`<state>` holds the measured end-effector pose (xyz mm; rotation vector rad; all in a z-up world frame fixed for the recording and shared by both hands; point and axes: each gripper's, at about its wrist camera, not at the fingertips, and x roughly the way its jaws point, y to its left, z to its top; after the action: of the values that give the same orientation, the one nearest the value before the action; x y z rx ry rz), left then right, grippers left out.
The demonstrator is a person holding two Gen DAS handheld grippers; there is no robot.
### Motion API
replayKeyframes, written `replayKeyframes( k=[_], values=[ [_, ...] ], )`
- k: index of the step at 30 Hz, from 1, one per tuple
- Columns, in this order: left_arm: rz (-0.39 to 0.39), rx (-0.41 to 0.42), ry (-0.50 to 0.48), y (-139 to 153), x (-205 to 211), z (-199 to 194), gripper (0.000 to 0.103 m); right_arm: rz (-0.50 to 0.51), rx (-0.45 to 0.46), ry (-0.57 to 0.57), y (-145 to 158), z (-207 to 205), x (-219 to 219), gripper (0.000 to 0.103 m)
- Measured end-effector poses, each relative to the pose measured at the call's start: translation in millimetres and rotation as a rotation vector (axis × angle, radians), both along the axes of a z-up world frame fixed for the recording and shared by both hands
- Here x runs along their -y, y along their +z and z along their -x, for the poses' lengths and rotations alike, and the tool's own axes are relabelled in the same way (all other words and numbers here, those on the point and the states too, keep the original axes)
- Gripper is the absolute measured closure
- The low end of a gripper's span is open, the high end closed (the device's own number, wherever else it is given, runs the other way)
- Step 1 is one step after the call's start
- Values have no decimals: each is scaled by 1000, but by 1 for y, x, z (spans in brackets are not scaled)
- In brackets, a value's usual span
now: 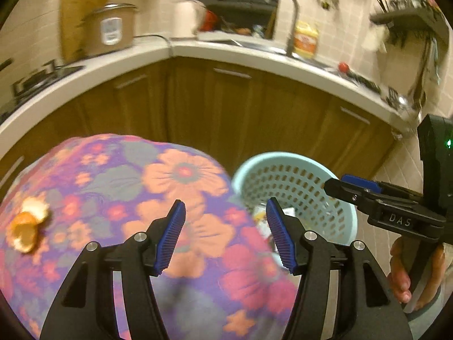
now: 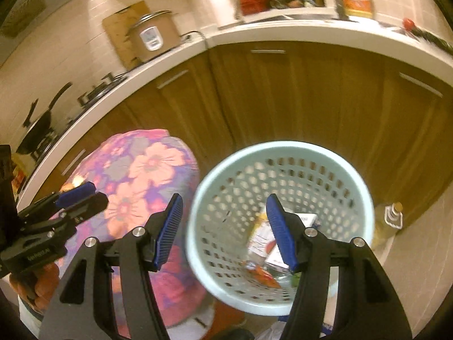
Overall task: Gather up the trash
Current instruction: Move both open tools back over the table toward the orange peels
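Left wrist view: my left gripper (image 1: 225, 211) hangs with its jaws released and nothing between the blue pads (image 1: 172, 238). Taking the pale blue perforated basket (image 1: 337, 204) as landmark, a surface draped in a flowered cloth (image 1: 175, 175) stands just beside it on the left, its edge hiding part of the basket's near rim. An orange peel (image 1: 27, 223), trash still uncollected, lies on that cloth well apart from the basket, at the far left. My right gripper (image 1: 338, 182) reaches in from the right above the basket's rim, a hand (image 1: 407, 274) on its handle below; from this side I cannot tell how wide it stands.

Right wrist view: my right gripper (image 2: 225, 208) is likewise released and holds nothing, poised above the basket (image 2: 215, 204). Inside the basket lie a white carton (image 2: 279, 257) and some orange scraps (image 2: 262, 274), partly hidden by the right pad. The flowered cloth (image 2: 147, 164) is again just left of the basket, and my left gripper (image 2: 85, 191) hovers over it. A bottle with a yellow cap (image 2: 392, 216) stands on the floor just right of the basket. Behind the basket run brown cabinet doors (image 2: 297, 96) under a white counter (image 2: 283, 35), which carries a rice cooker (image 2: 154, 38) and a cutting board (image 2: 121, 28); a dark pan (image 2: 39, 124) sits farther left.
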<state>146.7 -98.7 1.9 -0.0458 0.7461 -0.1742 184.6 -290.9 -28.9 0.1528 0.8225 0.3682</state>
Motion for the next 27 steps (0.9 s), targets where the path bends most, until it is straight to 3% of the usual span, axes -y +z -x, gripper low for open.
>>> replayKeyframes(
  k=[17, 23, 27],
  values=[
    [14, 82, 389, 21, -185, 80, 44, 125, 98, 311, 32, 25, -175, 45],
    [-30, 38, 458, 5, -234, 91, 44, 150, 125, 415, 33, 29, -231, 45],
    [-27, -48, 507, -18, -263, 78, 45, 164, 145, 501, 29, 32, -276, 45]
  ],
)
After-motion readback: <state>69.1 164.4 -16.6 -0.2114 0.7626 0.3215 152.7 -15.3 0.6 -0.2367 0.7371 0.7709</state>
